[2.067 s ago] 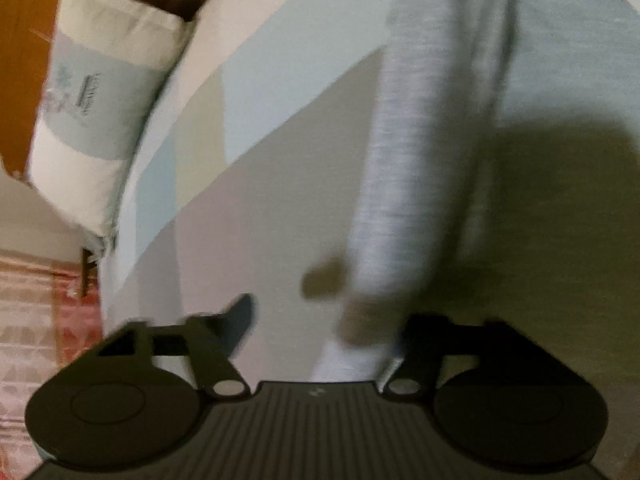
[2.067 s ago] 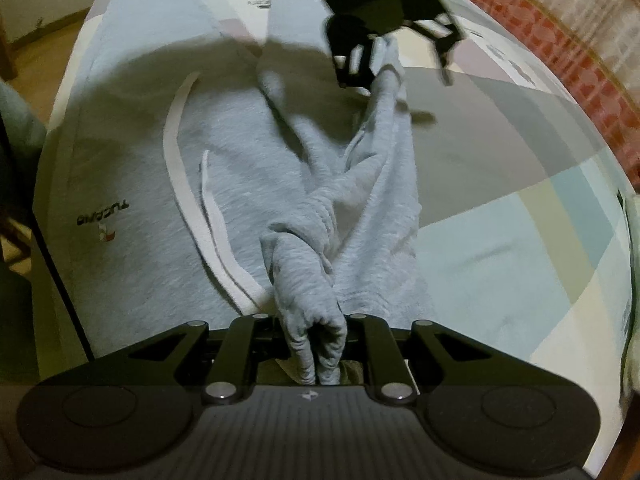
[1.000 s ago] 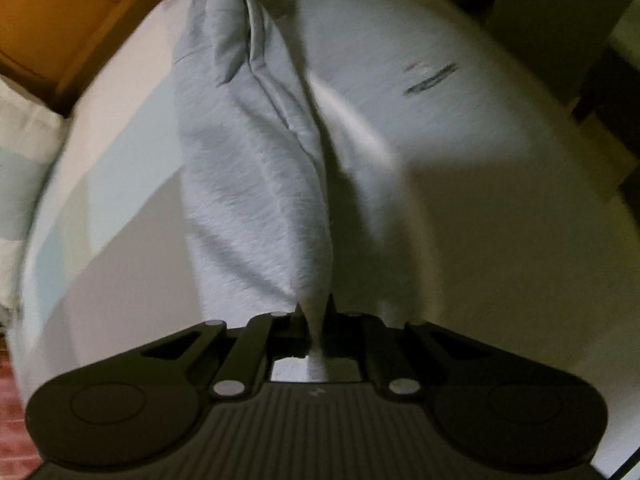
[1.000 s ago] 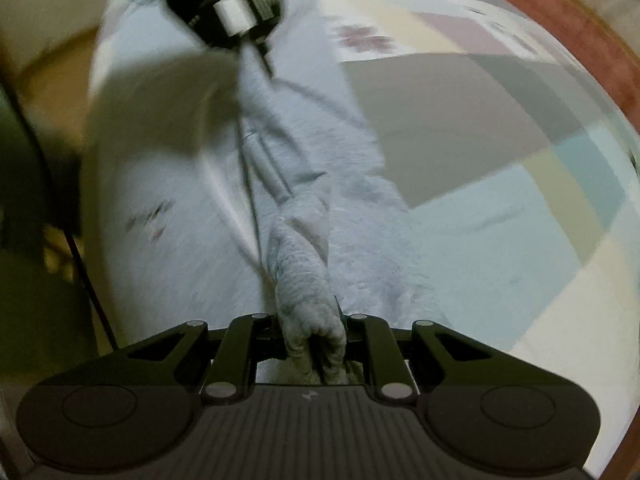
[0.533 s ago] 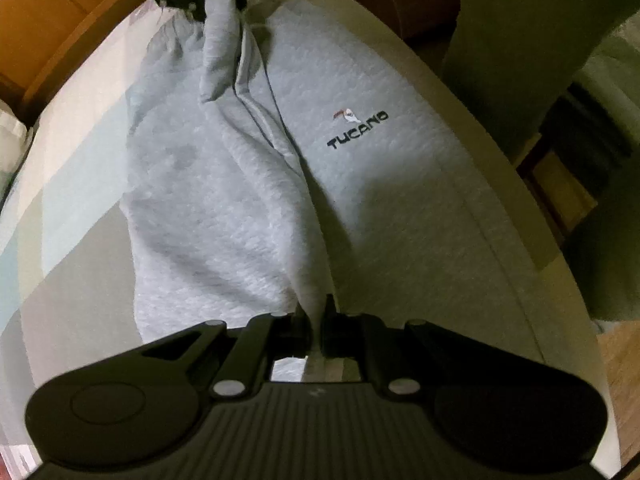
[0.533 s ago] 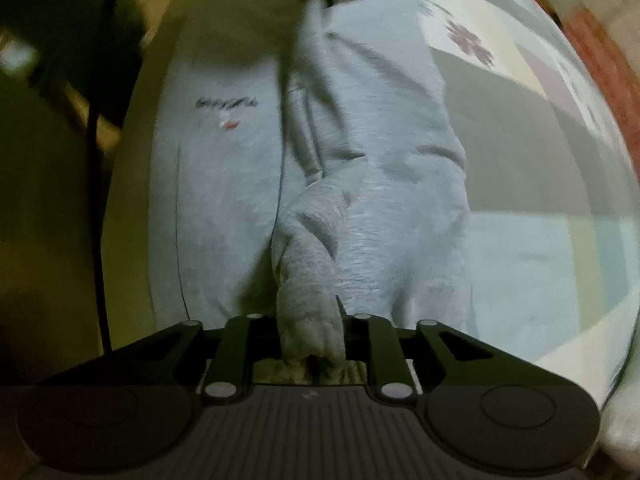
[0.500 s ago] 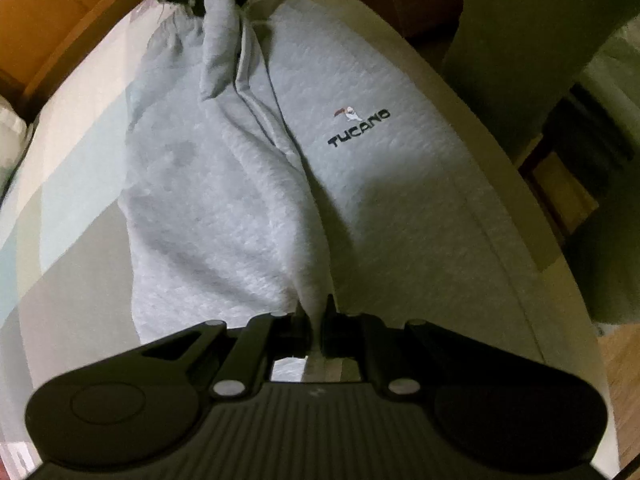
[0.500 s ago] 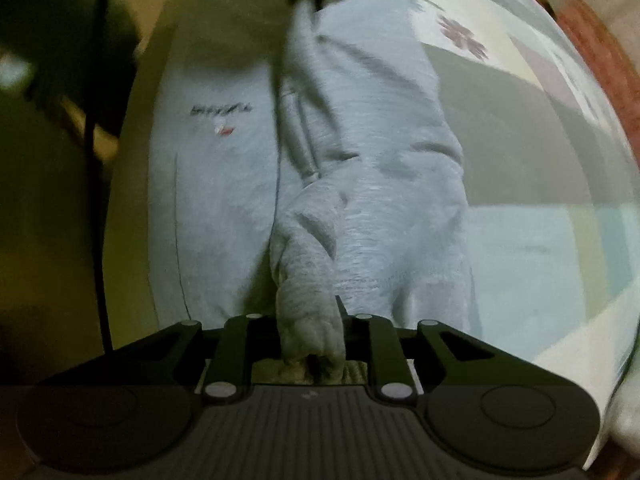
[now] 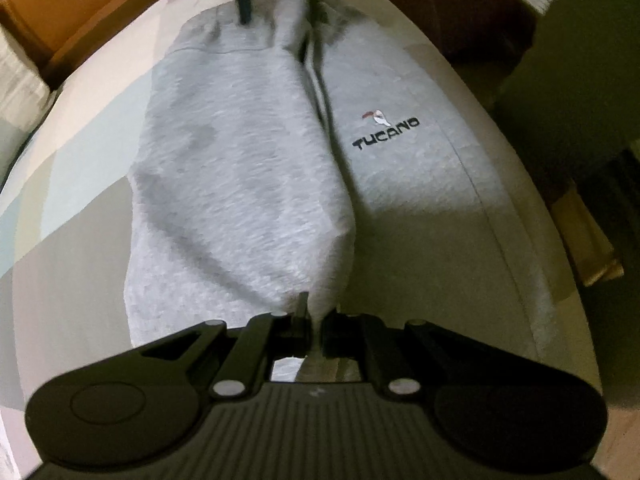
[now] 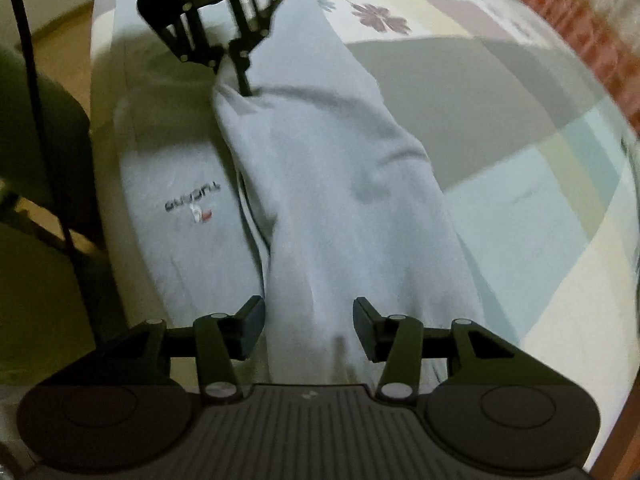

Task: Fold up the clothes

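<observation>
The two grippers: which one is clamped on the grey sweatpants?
The left gripper: its jaws are pinched shut on a fold of the grey sweatpants. The right gripper is opening, its fingers clear of the cloth between them.
</observation>
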### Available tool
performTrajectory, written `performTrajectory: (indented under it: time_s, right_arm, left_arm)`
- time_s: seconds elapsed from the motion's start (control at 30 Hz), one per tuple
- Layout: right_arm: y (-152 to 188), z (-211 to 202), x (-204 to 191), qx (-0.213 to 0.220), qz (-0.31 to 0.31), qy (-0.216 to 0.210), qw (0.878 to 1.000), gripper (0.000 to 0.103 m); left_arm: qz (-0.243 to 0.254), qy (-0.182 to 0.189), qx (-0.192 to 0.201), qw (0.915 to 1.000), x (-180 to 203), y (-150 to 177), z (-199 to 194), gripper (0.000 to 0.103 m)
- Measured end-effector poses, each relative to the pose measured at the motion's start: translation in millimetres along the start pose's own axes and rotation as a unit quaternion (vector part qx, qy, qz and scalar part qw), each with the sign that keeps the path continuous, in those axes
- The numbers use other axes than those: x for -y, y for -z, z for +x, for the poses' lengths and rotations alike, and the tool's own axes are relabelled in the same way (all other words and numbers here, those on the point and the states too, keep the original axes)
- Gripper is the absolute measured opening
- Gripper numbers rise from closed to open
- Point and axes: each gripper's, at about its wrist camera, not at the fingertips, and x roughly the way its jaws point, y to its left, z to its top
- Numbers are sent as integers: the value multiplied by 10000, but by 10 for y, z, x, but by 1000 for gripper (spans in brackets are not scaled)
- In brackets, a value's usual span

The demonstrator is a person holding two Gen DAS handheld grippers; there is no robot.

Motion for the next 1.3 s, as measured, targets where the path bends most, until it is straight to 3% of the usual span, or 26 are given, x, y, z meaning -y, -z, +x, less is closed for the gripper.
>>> performTrajectory:
  time_s: [0.13,0.2,0.53,0.73,0.83,0.93,1.03,1.1,1.13,1.2,1.27,1.3]
  right_arm:
    - [-201,289,-247,-73,-306,220,9993,50]
    - [-251,345,-311,-151,-492,309,9982,15]
    - [-218,103,-174,-99,-877,328,9956,10]
    - [-102,92,-205,-276,-1145,-81,9930,9]
    - [-66,175,-113,-432,-428,-321,9976,13]
    - [-42,160,164,-374,1093,-562,9917,22]
    - [76,29,416,-235,2727,-607,9599,34]
    - [254,-92,522,24,4020,-611,9136,43]
    - [371,-145,533,214,4688,-675,8804,44]
    - [609,-201,468,614,5874,-844,8025,55]
    - [812,-155,301,917,6785,-984,7222,59]
    - [890,-103,215,981,7106,-1033,6890,59]
  left_arm:
    - [2,11,89,10000,7,36,-20,3]
    - [54,30,125,9999,9,43,-38,3]
    - [210,410,344,9983,-11,14,-327,3]
    - [167,845,484,9951,89,-95,-319,3]
    - [161,970,457,9941,156,-144,-217,3]
    - [67,1035,359,9940,178,-155,-112,3]
    - [-164,1132,339,9929,122,-146,-130,3]
    - [-167,1152,332,9926,109,-148,-152,3]
    - [-134,1151,327,9927,109,-151,-156,3]
    - [-99,1159,311,9927,106,-155,-162,3]
    - [-109,1173,300,9926,115,-158,-156,3]
    - [-113,1178,303,9925,121,-146,-148,3]
